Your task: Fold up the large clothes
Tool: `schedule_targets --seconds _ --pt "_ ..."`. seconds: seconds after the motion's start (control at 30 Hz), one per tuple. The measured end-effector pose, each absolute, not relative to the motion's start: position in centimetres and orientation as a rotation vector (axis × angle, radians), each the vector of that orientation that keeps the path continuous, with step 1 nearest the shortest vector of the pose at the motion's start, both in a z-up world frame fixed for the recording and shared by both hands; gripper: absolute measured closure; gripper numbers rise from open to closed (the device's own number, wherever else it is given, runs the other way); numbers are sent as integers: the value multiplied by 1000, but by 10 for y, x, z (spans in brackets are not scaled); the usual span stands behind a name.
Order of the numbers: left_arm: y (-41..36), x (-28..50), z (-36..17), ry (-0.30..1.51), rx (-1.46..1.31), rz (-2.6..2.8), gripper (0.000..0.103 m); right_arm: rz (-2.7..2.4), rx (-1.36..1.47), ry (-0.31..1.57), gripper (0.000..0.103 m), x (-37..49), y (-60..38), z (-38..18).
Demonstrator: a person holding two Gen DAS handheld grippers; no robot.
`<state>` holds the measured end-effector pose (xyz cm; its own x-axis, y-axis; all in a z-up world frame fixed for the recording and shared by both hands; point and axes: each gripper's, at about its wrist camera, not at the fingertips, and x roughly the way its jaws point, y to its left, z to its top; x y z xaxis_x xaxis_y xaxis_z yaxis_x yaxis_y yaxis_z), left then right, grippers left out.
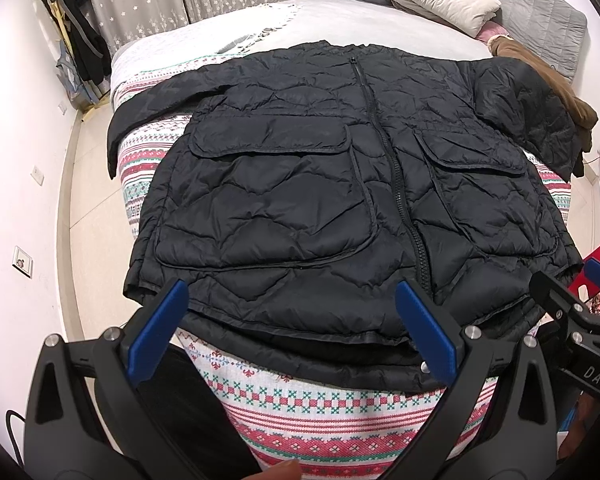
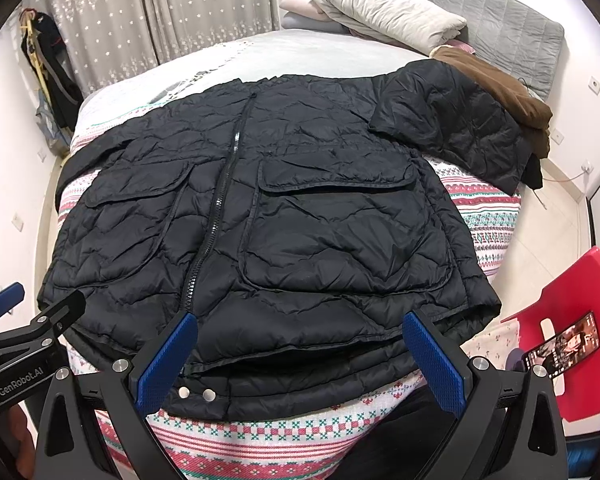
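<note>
A large black quilted jacket lies front up and zipped on the bed, hem towards me; it also shows in the right wrist view. Its left sleeve stretches to the bed's left edge. Its right sleeve lies spread to the right over a brown garment. My left gripper is open and empty above the hem's left part. My right gripper is open and empty above the hem's right part. Each gripper shows at the edge of the other's view.
The bed carries a red, green and white patterned blanket. Pillows and a brown garment lie at the far right. A red chair with a phone stands at the right. Dark clothes hang on a rack at the far left.
</note>
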<state>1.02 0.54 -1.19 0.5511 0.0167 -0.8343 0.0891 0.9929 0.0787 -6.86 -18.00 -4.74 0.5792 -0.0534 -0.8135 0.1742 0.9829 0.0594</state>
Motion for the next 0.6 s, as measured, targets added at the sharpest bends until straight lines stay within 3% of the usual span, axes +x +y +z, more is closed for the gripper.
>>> schedule_targets --seconds 0.6 --pt "8 18 -18 1006 105 -45 0 -116 179 984 0 -67 -183 -52"
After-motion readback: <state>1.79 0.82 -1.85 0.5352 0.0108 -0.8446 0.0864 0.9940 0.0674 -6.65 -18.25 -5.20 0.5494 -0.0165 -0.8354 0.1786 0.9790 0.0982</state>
